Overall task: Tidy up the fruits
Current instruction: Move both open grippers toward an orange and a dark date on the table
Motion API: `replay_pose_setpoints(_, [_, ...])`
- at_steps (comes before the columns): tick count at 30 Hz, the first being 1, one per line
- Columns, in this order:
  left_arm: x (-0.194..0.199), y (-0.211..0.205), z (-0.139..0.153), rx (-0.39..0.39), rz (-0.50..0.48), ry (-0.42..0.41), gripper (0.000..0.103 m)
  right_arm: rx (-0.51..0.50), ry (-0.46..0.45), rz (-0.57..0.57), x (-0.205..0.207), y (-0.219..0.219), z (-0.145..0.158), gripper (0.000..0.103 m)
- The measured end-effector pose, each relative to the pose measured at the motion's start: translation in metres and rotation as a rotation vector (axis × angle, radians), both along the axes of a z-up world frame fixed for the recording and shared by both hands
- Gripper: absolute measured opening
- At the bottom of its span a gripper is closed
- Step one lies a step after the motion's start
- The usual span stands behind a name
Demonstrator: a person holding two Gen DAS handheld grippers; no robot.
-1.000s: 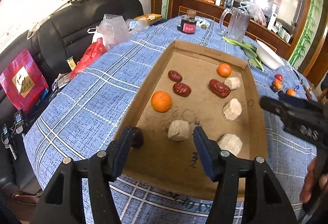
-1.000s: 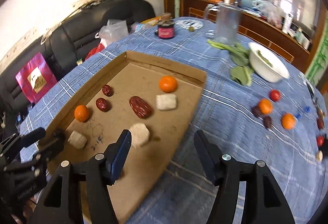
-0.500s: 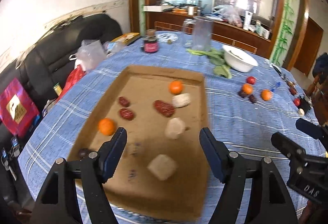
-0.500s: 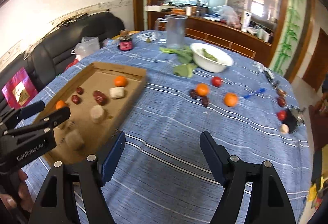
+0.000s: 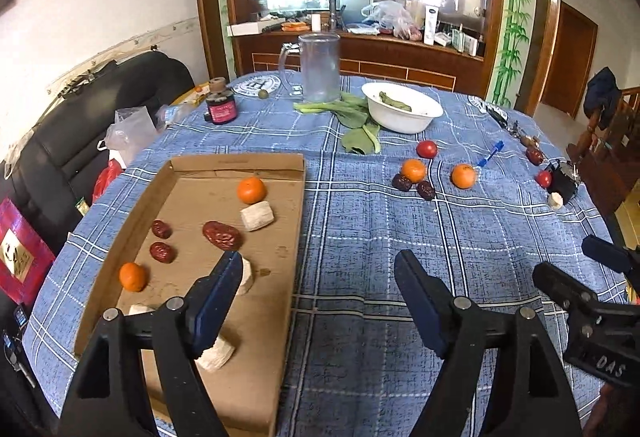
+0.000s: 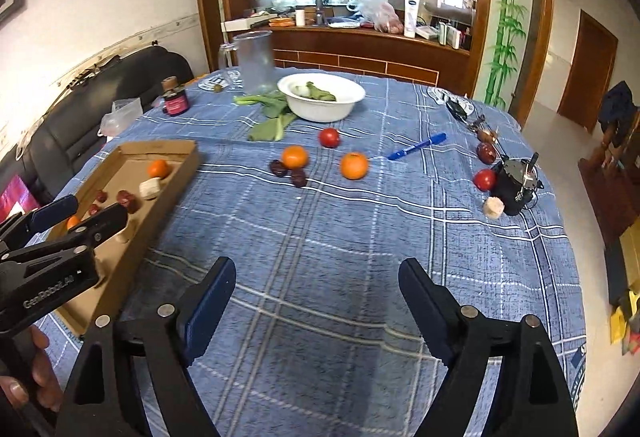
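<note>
A cardboard tray [image 5: 296, 221] [image 6: 188, 161] lies on the blue checked tablecloth. It holds two oranges [image 5: 251, 190], red dates [image 5: 222, 235] and several pale chunks [image 5: 257, 216]. Loose on the cloth are two oranges [image 6: 295, 156] [image 6: 354, 165], dark dates [image 6: 278, 168], a tomato [image 6: 329, 137] and, far right, red fruits [image 6: 485, 179] and a pale chunk [image 6: 493, 206]. My left gripper [image 5: 318, 269] is open and empty over the tray's right edge. My right gripper [image 6: 316, 275] is open and empty above bare cloth.
A white bowl [image 6: 322, 109] with greens, leafy greens [image 6: 266, 117], a clear jug [image 6: 254, 61], a dark jar [image 6: 175, 101], a blue pen [image 6: 416, 146] and a small black object [image 6: 516, 189] are on the table. A black sofa [image 5: 60, 125] stands at left.
Both grippers have swung right and pulled back from the tray. The loose fruit on the cloth has come into view. Both stay open and empty.
</note>
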State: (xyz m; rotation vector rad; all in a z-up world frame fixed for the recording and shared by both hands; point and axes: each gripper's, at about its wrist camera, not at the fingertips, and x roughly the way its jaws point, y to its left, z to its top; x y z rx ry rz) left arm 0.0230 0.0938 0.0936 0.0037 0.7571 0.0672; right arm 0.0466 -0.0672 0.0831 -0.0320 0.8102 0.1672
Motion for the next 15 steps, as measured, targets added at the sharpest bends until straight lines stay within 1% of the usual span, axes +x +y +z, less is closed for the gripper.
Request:
replay_pose_setpoints(4, [0.014,0.001,-0.003,-0.015,0.0,0.035,0.077,0.004,0.016,-0.001,0.029,-0.015,-0.012,0.087])
replay_pose_setpoints(8, [0.026,0.001,-0.005,0.002,-0.006,0.053,0.078,-0.022,0.02,-0.004,0.079,-0.026,-0.027,0.087])
replay_pose_setpoints(11, [0.036,0.001,-0.01,0.009,-0.021,0.08,0.078,0.01,0.034,-0.002,0.125,-0.033,-0.039,0.087])
replay_pose_setpoints(13, [0.044,0.002,-0.014,0.003,-0.025,0.102,0.078,0.016,0.045,0.011,0.151,-0.033,-0.049,0.087])
replay_pose_setpoints(15, [0.051,0.004,-0.017,-0.012,-0.023,0.121,0.078,0.008,0.061,0.019,0.167,-0.03,-0.059,0.087])
